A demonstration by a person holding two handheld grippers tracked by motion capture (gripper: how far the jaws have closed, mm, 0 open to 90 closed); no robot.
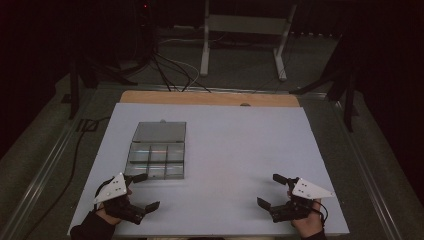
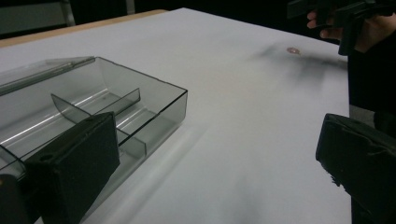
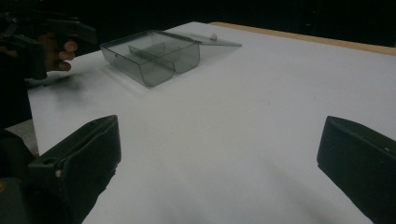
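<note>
Two sets of tongs sit low in the high view, the left tongs (image 1: 147,191) at lower left and the right tongs (image 1: 272,190) at lower right, both spread wide and holding nothing. A clear compartment box (image 1: 156,156) with its lid (image 1: 160,132) flipped open rests left of centre on the white bench (image 1: 240,150), just beside the left tongs.

No text, label, brand, number or sign can be read anywhere, neither on the clear compartment box (image 1: 157,149) at the left of the white table (image 1: 240,150) nor on the grey plates of the left gripper (image 1: 141,191) and right gripper (image 1: 268,190).
</note>
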